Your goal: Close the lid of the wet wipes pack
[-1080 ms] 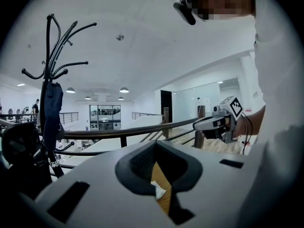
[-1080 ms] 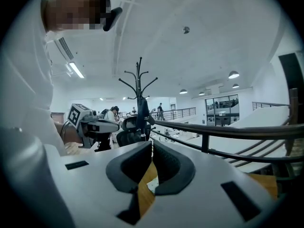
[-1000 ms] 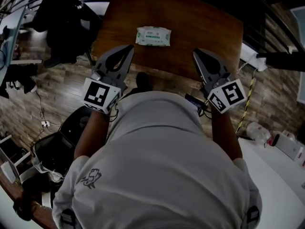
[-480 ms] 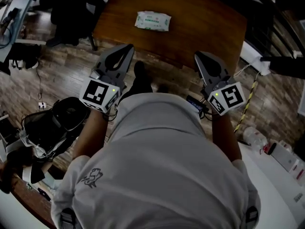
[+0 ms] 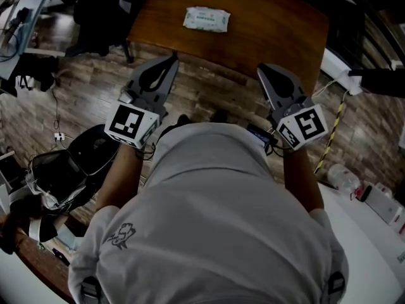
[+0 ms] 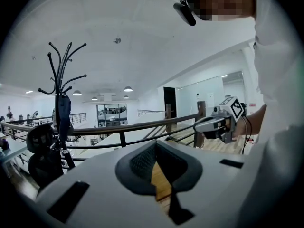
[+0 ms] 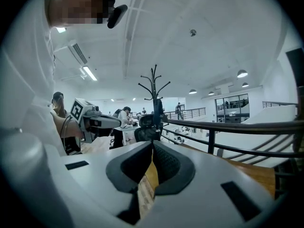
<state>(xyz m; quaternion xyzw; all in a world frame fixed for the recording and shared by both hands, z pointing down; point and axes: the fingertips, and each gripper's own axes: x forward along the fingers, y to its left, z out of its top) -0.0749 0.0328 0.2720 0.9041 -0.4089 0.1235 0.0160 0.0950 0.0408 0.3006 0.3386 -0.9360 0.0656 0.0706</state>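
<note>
The wet wipes pack (image 5: 206, 18), white with green print, lies flat near the far edge of the brown table (image 5: 278, 24) in the head view; it is too small for the lid to be made out. My left gripper (image 5: 171, 58) and right gripper (image 5: 262, 69) hang over the wooden floor, short of the table's near edge and well back from the pack. Both are shut with nothing between the jaws. The pack is in neither gripper view. My right gripper (image 6: 198, 125) shows in the left gripper view, and my left gripper (image 7: 132, 123) in the right gripper view.
A black coat stand (image 6: 60, 80) and an office chair (image 6: 41, 148) stand to the left by a metal railing (image 6: 142, 126). Dark gear and cables (image 5: 63, 170) lie on the floor at the left. A white surface (image 5: 373, 252) with a bottle (image 5: 342, 176) sits at the right.
The person has stepped back from the table. Table and pack have slid toward the top of the head view, and both grippers, earlier over the table's near edge, are now over the floor.
</note>
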